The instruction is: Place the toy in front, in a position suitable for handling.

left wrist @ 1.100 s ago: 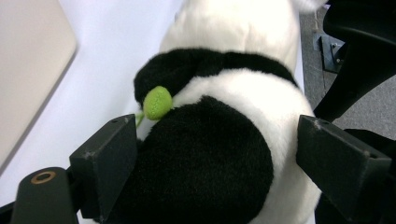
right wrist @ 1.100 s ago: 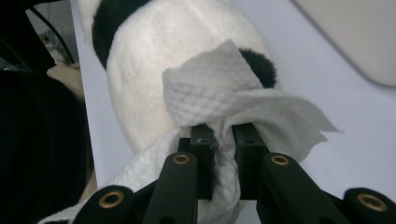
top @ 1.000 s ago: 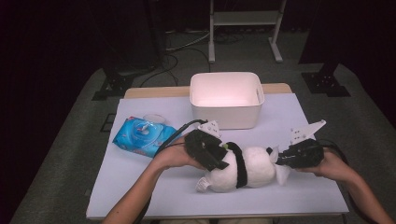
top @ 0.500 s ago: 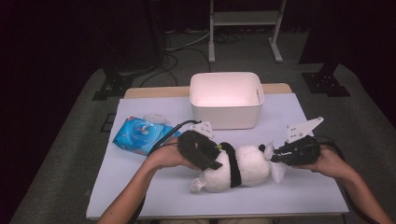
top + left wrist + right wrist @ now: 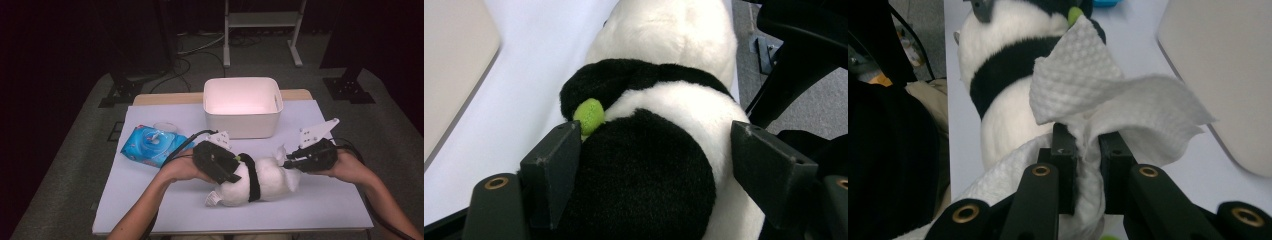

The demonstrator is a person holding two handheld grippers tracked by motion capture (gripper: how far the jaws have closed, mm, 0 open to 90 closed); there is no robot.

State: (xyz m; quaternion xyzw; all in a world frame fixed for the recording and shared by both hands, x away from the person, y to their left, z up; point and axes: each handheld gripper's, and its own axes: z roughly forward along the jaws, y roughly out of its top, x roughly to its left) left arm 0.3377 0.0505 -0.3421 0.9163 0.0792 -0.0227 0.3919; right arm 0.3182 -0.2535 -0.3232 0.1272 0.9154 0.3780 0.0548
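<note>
While the left gripper (image 5: 231, 170) clamped the plush panda (image 5: 262, 180) lying on the tabletop (image 5: 165, 195), the right gripper (image 5: 1083, 145) pinched a wet wipe (image 5: 1098, 95) against it. Its grip appeared narrow; hard rubbing could pull the wipe free or roll the panda.

plush panda (image 5: 260, 180): fuzzy cloth | wipe (image 5: 1098, 95): dimpled paper | bin (image 5: 243, 106): smooth matt plastic

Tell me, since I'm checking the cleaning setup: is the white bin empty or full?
Empty: in the high view the white bin shows a bare, pale floor with nothing lying in it.
</note>
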